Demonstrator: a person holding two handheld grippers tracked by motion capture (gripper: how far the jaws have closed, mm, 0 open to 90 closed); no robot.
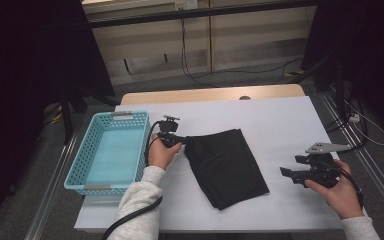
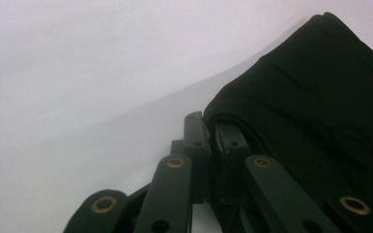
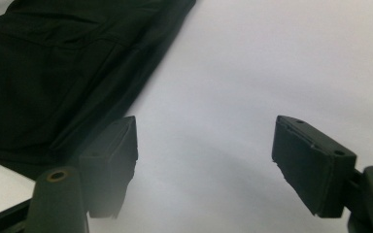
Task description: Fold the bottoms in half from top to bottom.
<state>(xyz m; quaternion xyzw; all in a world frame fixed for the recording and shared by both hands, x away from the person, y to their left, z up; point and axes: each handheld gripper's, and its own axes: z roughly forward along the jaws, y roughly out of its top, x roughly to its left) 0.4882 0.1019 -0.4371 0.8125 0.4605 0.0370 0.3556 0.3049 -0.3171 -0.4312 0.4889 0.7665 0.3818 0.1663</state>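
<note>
A folded black cloth (image 1: pixel 226 166) lies in the middle of the white table top (image 1: pixel 275 125). My left gripper (image 1: pixel 183 140) is shut on the cloth's near-left corner, beside the basket. In the left gripper view my gripper (image 2: pixel 212 127) pinches the cloth's (image 2: pixel 315 97) edge between its jaws. My right gripper (image 1: pixel 286 173) rests at the right side of the table, open and holding nothing, apart from the cloth. In the right gripper view my gripper (image 3: pixel 205 160) stands wide over bare table, with the cloth (image 3: pixel 63 68) at the upper left.
A light blue plastic basket (image 1: pixel 111 150) stands at the table's left edge, nothing in it. Cables trail on the floor beyond the table's far edge. Dark curtains hang at both sides.
</note>
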